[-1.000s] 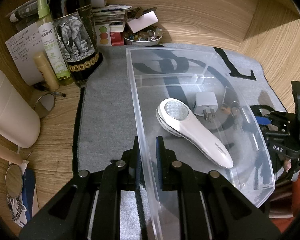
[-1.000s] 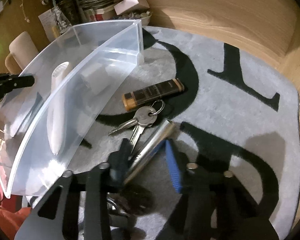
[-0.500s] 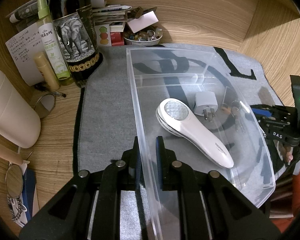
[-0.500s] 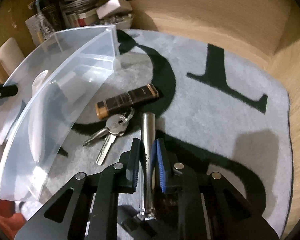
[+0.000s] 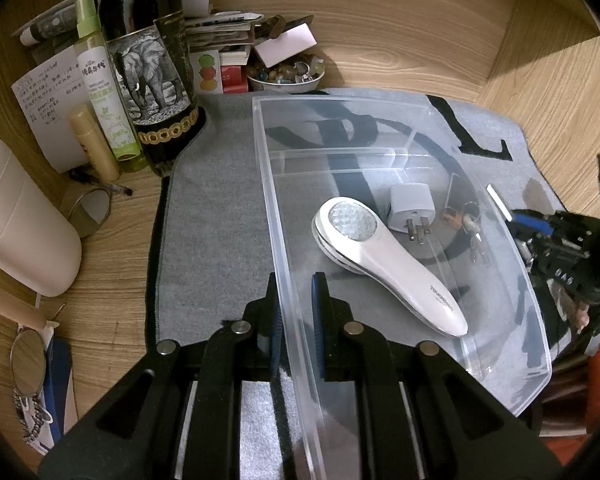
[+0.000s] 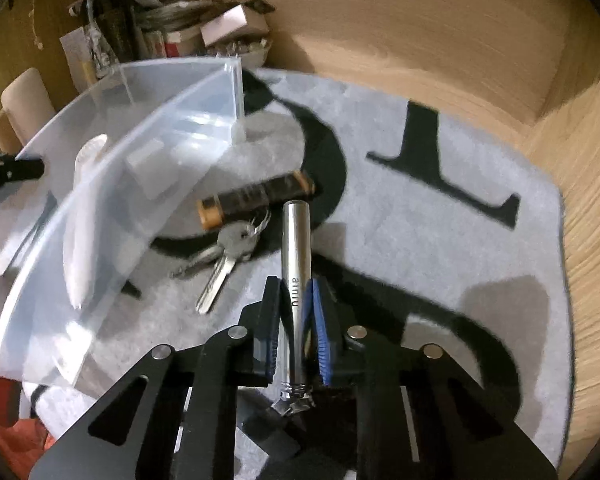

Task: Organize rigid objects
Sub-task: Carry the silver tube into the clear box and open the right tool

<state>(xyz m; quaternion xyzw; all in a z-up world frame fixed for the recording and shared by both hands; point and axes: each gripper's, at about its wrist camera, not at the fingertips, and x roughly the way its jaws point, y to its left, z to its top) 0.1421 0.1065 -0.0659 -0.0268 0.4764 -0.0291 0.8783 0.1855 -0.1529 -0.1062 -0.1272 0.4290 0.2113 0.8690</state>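
My left gripper (image 5: pixel 294 294) is shut on the near wall of a clear plastic bin (image 5: pixel 276 216). Inside the bin lie a white handheld device (image 5: pixel 384 256) and a white plug adapter (image 5: pixel 412 208). My right gripper (image 6: pixel 296 300) is shut on a silver metal tube (image 6: pixel 297 248) and holds it above the grey mat (image 6: pixel 420 220). A bunch of keys (image 6: pixel 228 252) and a black and orange lighter (image 6: pixel 256 198) lie on the mat beside the bin (image 6: pixel 112 184). The right gripper also shows at the right edge of the left wrist view (image 5: pixel 540 232).
A dark bottle with an elephant label (image 5: pixel 148 76), a green spray bottle (image 5: pixel 108 92), a small tube (image 5: pixel 94 144), papers and a bowl of trinkets (image 5: pixel 288 74) stand at the back. A white rounded object (image 5: pixel 24 220) and glasses (image 5: pixel 28 356) lie left.
My right gripper closed on the silver tube and lifted it off the mat, away from the keys. The left gripper kept its hold on the bin wall.
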